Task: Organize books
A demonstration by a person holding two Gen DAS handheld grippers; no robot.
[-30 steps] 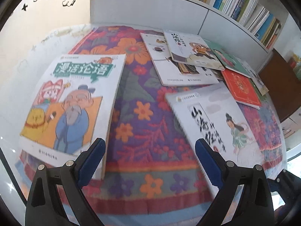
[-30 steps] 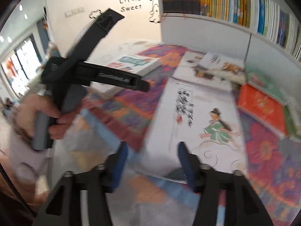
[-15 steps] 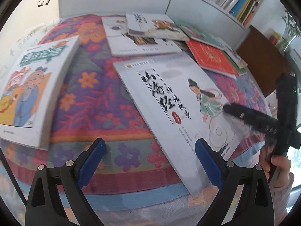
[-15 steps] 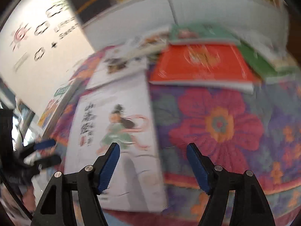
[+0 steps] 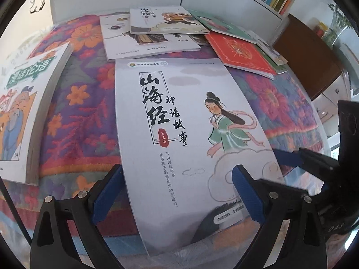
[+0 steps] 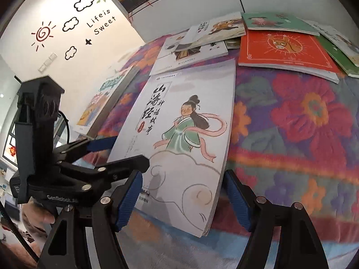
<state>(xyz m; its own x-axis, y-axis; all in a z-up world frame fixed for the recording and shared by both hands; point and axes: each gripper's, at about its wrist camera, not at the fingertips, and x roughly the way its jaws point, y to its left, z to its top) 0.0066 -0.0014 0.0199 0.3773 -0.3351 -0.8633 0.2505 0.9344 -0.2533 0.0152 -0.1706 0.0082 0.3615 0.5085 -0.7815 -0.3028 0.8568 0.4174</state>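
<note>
Left wrist view cut off the cartoon book (image 5: 27, 112) at the frame's left edge. White book (image 5: 179, 134) lay on the floral cloth (image 5: 76, 116), near corner overhanging the table edge. Left gripper (image 5: 177, 190) was spread wide astride that corner, not pressing. Right gripper (image 6: 181, 199) had just been opening, book between jaws, unclamped. Bare cloth lay right of it; red book (image 6: 285, 51) partly covered the pile behind.

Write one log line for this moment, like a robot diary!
left gripper: open | right gripper: open, just widened | both over white book, not gripped
</note>
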